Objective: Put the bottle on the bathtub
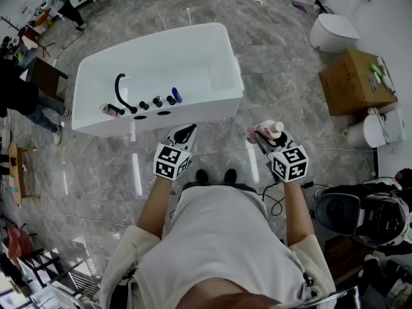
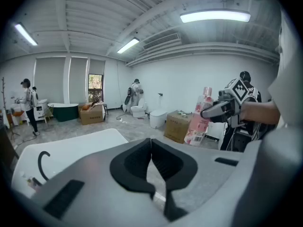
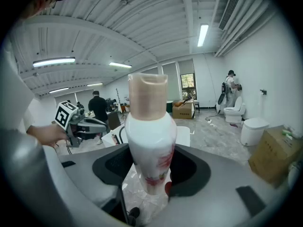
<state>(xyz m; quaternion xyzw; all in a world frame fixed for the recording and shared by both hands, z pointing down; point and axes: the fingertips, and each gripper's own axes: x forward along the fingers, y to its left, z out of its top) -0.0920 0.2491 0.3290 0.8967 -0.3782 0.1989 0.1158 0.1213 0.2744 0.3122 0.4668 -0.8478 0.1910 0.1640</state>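
bottle (image 3: 147, 141) held upright, short of the bathtub (image 1: 222, 56)
right gripper (image 1: 261, 136) is clamped on its body; left gripper (image 2: 151, 148) has jaws together, empty. i'd keep it vertical, reach over the near ledge (image 1: 206, 102), and seat the base flat before letting go.

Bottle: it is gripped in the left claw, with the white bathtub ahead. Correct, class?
No: the bottle is gripped in the right claw, as the right gripper view shows. The left claw is shut, empty. The white bathtub is ahead.
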